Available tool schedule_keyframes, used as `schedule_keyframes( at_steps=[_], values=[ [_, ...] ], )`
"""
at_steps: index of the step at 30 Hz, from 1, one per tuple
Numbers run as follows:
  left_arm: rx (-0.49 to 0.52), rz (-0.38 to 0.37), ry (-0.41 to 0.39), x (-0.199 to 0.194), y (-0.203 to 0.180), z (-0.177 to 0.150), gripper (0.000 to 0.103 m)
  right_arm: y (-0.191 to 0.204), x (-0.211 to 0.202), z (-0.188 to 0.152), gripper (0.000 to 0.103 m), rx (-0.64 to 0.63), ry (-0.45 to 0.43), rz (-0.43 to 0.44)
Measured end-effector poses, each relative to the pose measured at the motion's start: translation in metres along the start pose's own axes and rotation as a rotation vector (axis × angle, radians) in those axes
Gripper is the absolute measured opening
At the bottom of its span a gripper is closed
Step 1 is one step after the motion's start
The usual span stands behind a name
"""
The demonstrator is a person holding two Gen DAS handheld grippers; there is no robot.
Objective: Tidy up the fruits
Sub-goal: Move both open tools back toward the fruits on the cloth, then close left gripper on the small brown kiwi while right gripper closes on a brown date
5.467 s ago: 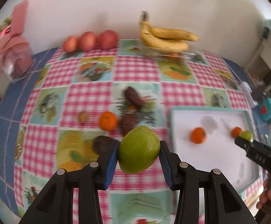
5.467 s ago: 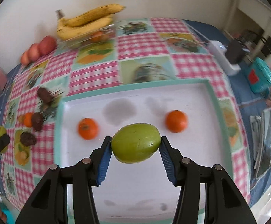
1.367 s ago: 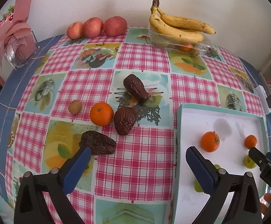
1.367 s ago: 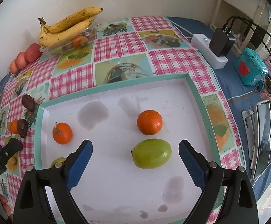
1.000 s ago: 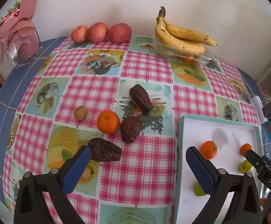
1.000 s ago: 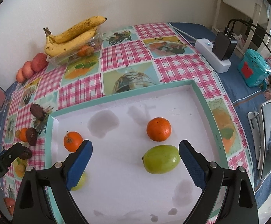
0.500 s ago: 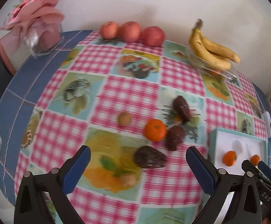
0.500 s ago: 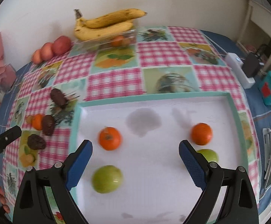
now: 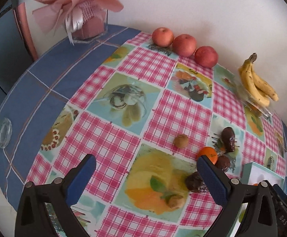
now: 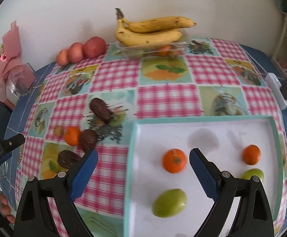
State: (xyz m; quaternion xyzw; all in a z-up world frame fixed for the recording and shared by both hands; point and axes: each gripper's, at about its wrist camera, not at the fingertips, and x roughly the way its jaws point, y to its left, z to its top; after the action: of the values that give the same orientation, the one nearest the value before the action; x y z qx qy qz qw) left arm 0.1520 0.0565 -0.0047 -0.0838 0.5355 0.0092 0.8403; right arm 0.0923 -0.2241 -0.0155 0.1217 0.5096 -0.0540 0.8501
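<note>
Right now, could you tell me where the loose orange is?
In the right wrist view, the loose orange sits on the tablecloth left of the tray, touching a dark fruit.

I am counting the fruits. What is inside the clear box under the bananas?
Under the bananas, the clear box shows at least one orange fruit through its wall. The bananas and glare hide the rest, so I cannot count them.

1. Soft, even daylight fills both views; the white wall (image 10: 64, 9) is bright, without glare.
2. Shadows are faint, small and close under the bananas (image 10: 151, 31).
3. Fisheye bending curves the worktop (image 9: 123, 108) edges, with black corners.
4. The right view is slightly smeared; the green fruit (image 10: 170, 202) looks blurred.
</note>
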Motion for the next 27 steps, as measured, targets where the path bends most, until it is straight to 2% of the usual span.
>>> schedule_keyframes(
  at_steps=[8,13,15,19,21,27],
  values=[
    [-0.038,-0.046,0.09,0.036,0.0,0.004,0.101,0.032,0.019,0.01,0.092,-0.048,0.032,0.018],
    [-0.05,-0.066,0.097,0.045,0.001,0.013,0.091,0.05,0.035,0.014,0.088,-0.085,0.06,0.027],
    [-0.049,-0.082,0.098,0.049,0.001,0.016,0.09,0.057,0.041,0.016,0.068,-0.102,0.073,0.031],
    [-0.038,-0.093,0.106,0.058,-0.002,0.021,0.086,0.07,0.055,0.016,0.067,-0.118,0.102,0.054],
    [-0.039,-0.1,0.112,0.062,-0.003,0.023,0.083,0.076,0.061,0.016,0.061,-0.133,0.116,0.059],
    [-0.035,-0.16,0.132,0.074,-0.011,0.028,0.078,0.083,0.075,0.016,0.052,-0.151,0.14,0.064]
  ],
)
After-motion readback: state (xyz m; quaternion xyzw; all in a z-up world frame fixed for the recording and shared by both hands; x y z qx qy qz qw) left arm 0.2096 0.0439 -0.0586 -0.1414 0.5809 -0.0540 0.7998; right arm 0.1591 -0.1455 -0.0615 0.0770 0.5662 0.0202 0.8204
